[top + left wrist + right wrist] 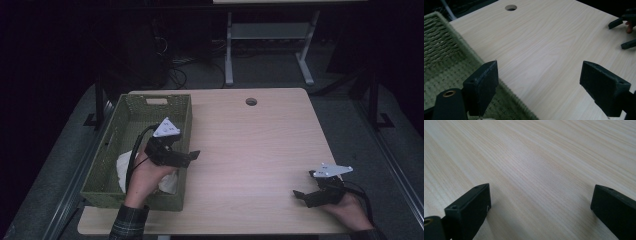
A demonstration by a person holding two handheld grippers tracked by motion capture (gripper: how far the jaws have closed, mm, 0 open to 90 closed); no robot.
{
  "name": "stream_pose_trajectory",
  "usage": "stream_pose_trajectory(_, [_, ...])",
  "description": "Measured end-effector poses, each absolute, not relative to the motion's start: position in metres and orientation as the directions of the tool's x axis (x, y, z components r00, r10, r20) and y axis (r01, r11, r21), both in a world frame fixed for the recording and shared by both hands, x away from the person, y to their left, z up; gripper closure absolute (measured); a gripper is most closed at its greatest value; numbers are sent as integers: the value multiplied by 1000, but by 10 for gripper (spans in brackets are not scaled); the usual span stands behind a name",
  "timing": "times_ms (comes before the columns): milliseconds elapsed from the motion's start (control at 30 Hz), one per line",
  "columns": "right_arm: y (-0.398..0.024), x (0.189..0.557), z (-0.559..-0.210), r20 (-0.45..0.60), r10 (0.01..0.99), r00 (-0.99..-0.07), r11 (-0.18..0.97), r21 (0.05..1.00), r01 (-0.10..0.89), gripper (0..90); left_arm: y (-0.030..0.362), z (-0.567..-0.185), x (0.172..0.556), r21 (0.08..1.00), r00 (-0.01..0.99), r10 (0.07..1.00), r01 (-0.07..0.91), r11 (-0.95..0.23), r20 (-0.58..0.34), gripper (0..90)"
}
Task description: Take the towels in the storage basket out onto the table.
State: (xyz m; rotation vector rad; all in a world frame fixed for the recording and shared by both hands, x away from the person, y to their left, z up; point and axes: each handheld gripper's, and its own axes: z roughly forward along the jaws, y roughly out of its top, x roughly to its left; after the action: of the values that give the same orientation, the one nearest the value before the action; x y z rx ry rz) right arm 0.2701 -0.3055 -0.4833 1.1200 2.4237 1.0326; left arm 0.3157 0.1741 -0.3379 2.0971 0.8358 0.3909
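A green woven basket stands on the left part of the light wooden table. Something white and crumpled lies in it, partly under my left hand. My left gripper hovers over the basket's right rim, open, with nothing between its jaws. In the left gripper view, the left gripper straddles the basket's rim and the bare wood. My right gripper rests low near the table's front right corner, open and empty. The right gripper view has the right gripper over plain tabletop.
A round cable hole sits near the table's far edge. Behind the table stand a white desk frame and some floor cables. The other gripper appears at the top right of the left gripper view.
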Motion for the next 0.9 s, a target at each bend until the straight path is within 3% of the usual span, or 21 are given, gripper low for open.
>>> stream_pose_trajectory(467, [-306,270,-483,42,748,-662,446,706,550,25,211,-343,316,801,676,737,452,-393,-20,147])
stream_pose_trajectory(900, [-306,270,-483,43,749,-662,447,705,551,25,238,-355,320,774,648,762,472,-422,20,151])
